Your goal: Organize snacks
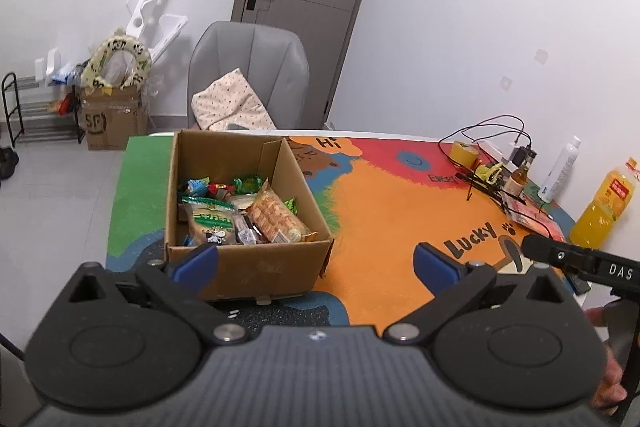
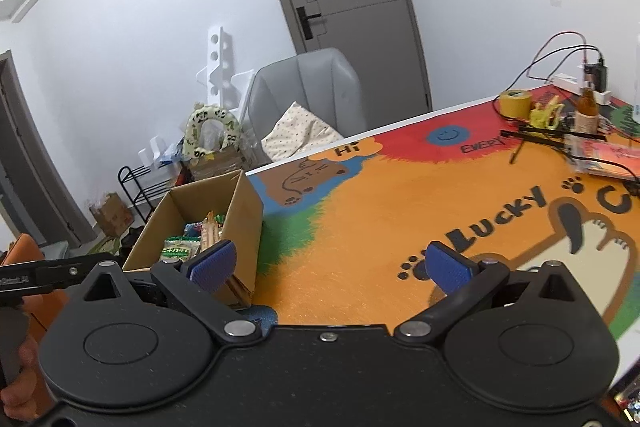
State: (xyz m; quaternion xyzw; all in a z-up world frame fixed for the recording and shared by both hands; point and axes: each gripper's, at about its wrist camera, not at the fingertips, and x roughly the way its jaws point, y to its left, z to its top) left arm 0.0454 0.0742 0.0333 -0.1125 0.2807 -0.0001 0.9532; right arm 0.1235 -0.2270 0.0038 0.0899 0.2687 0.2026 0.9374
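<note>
Both claws are hanging spread and empty over the near edge of the table mat (image 1: pixel 400 219): left gripper (image 1: pixel 316 265) is facing the cardboard box (image 1: pixel 248 271) just ahead and slightly left, right gripper (image 2: pixel 332 267) is sitting off to the box's right. Snacks (image 1: pixel 240 215) are lying piled inside the open box, the cracker pack's long axis running away from the left claw. Left hand looks nearer, level and aimed forward.

Left tongs (image 1: pixel 316 265) black, blue ribbed pads (image 1: pixel 434 267); right tongs (image 2: pixel 330 265) alike; silver pivot screws; bare skin.
</note>
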